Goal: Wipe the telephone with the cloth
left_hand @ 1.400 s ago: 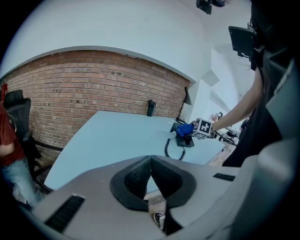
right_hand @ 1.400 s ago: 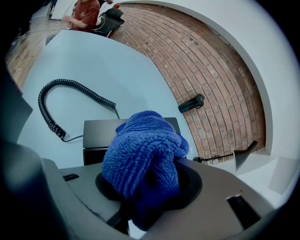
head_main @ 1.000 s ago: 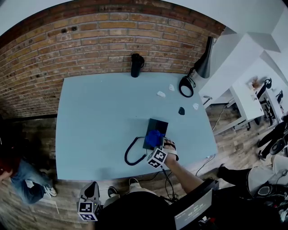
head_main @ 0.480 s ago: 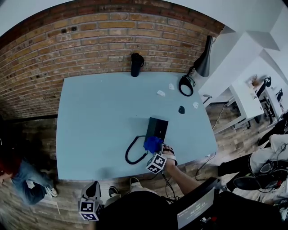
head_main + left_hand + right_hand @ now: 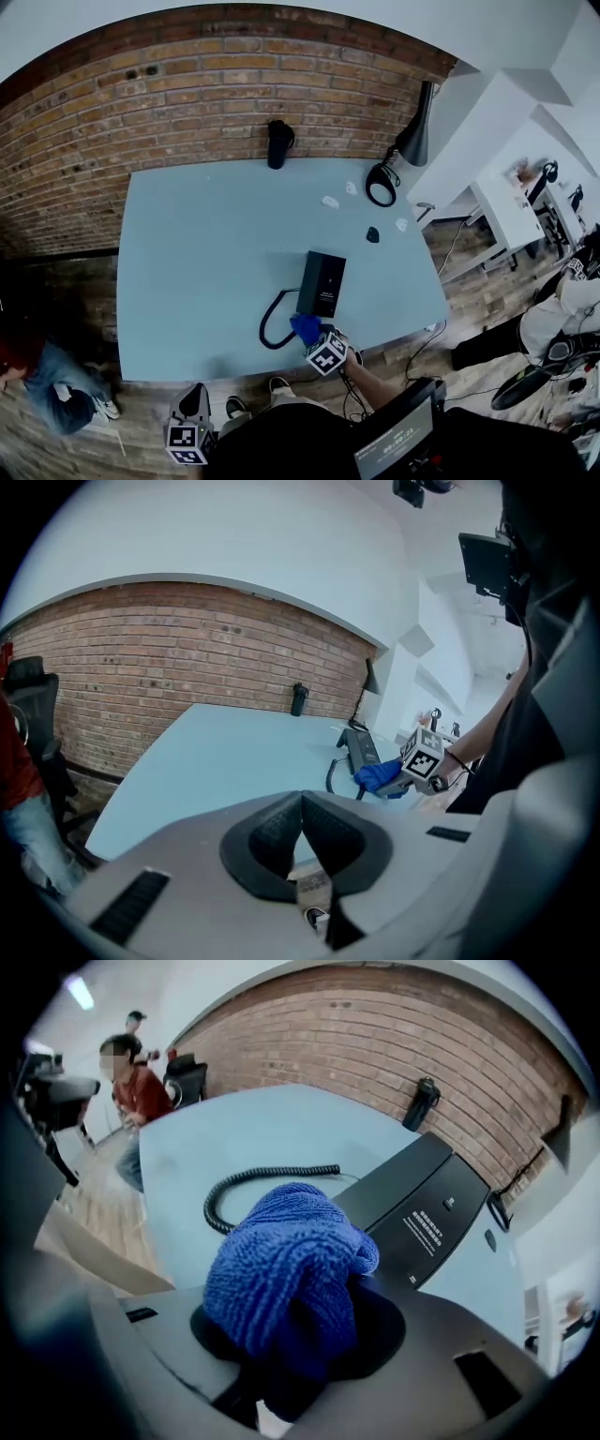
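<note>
Right fingers: the right gripper [image 5: 292, 1340] is clamped on the blue cloth [image 5: 281, 1269], which bulges out forward and over the top of the jaws.
Cloth to telephone: the wad sits at the near end of the black telephone [image 5: 427, 1208], by its left corner; whether it presses on the casing I cannot tell.
Telephone's place: it lies flat on the pale blue table [image 5: 202, 248], close to the near edge and right of the middle.
Long axis: the telephone [image 5: 322, 284] runs away from the person toward the brick wall, leaning slightly right, so its whole length lies straight ahead of the cloth [image 5: 305, 328].
Cord: the coiled cord [image 5: 272, 325] loops out on the telephone's left, just beside the right gripper [image 5: 312, 334].
Left fingers: the left gripper [image 5: 302, 841] has its pads together with nothing between them.
Nearer hand: the left gripper [image 5: 187, 424] hangs low off the table's near edge, well apart from the telephone; the right one looks placed for the next wipe.
</note>
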{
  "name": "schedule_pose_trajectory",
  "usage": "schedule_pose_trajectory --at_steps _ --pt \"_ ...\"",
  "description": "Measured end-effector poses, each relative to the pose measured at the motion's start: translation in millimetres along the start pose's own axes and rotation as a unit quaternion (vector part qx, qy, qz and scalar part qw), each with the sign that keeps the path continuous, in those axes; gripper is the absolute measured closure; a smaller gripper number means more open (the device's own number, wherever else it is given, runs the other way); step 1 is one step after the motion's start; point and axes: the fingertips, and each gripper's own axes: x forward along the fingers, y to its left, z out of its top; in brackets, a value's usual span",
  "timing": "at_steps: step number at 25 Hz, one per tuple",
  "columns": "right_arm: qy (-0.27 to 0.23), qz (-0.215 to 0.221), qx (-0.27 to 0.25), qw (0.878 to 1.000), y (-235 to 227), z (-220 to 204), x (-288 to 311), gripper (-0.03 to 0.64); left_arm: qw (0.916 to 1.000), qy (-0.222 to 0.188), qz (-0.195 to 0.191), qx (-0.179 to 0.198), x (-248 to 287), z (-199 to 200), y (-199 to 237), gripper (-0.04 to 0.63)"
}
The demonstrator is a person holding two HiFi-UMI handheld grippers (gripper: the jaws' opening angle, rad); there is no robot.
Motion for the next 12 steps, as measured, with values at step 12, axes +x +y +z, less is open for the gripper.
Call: schedule_pose_trajectory --at_steps 12 --pt "-0.192 0.139 -0.128 0.963 152 127 -68 0.439 0.9999 -0.01 0.001 -0.009 -13 -8 2 0.572"
